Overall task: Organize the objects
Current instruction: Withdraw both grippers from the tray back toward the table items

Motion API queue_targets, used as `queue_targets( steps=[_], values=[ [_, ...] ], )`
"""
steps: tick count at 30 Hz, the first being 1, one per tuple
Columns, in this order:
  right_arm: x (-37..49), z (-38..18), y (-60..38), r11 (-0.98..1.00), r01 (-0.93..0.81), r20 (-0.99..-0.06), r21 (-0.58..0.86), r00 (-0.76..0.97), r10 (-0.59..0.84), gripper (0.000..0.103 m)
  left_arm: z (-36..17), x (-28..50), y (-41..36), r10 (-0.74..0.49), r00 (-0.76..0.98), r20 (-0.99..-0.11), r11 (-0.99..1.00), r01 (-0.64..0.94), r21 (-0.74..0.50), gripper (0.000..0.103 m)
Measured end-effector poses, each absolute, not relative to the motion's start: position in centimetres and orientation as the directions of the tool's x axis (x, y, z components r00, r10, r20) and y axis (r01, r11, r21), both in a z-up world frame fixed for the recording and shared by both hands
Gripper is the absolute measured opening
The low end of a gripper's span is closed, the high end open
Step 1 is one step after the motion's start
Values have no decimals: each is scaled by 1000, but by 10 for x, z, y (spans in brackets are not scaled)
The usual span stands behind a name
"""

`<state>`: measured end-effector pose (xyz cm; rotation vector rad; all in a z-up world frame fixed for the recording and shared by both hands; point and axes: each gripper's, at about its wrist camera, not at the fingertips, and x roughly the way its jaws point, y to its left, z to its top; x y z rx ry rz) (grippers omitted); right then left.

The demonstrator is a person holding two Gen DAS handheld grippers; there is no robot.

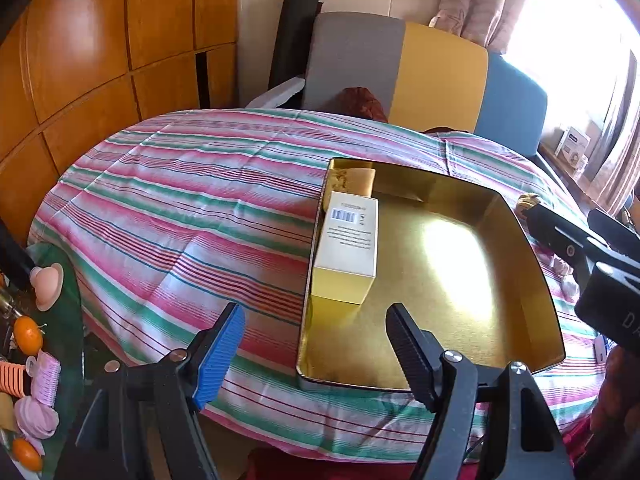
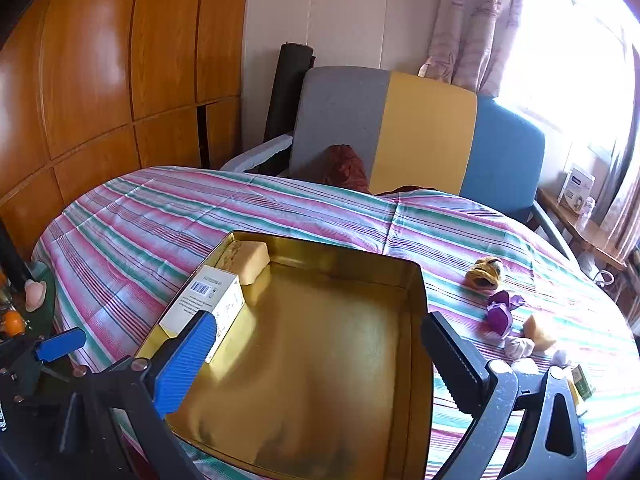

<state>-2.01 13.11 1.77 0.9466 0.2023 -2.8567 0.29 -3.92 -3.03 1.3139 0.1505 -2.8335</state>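
Note:
A gold metal tin (image 1: 516,236) (image 2: 416,296) lies open on the striped tablecloth. Inside, along its left wall, rest a white-and-yellow carton with a barcode (image 1: 350,244) (image 2: 212,300) and a yellowish block (image 1: 356,178) (image 2: 250,260) behind it. My left gripper (image 1: 316,344) is open and empty, hovering over the tin's near left corner. My right gripper (image 2: 320,360) is open and empty above the tin's middle. To the right of the tin lie a yellow-brown toy (image 2: 486,272), a purple wrapper (image 2: 502,312), a yellow sponge piece (image 2: 540,334) and a white wrapped bit (image 2: 518,346).
A grey, yellow and blue chair back (image 1: 436,76) (image 2: 420,132) stands behind the table. A glass side table (image 1: 60,336) at the left carries oranges, pink items and a brush. The right gripper's black body (image 1: 592,264) shows in the left wrist view. Wooden panels (image 2: 100,80) line the left wall.

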Motion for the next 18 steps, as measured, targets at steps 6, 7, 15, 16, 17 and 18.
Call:
queue_targets(
  steps=[6, 7, 15, 16, 17, 18],
  values=[
    [-18, 20, 142, -986, 149, -591, -75, -803, -77, 103, -27, 1, -26, 36, -643, -765, -997, 30, -72, 74],
    [-17, 20, 144, -986, 147, -591, -74, -803, -75, 103, -26, 0, -24, 33, -644, -764, -997, 27, -66, 74],
    [-19, 17, 167, -992, 111, -594, -56, -803, -56, 103, -20, -7, 2, 16, -649, -761, -1000, -17, -6, 74],
    [-19, 16, 171, -993, 104, -594, -56, -803, -50, 103, -18, -8, 8, 13, -651, -759, -1000, -27, 7, 74],
    [-19, 16, 176, -994, 96, -596, -58, -802, -43, 103, -17, -9, 12, 10, -654, -757, -999, -35, 17, 74],
    [-19, 14, 181, -995, 86, -598, -58, -801, -35, 103, -16, -10, 15, 9, -656, -755, -999, -42, 25, 74]
  ],
)
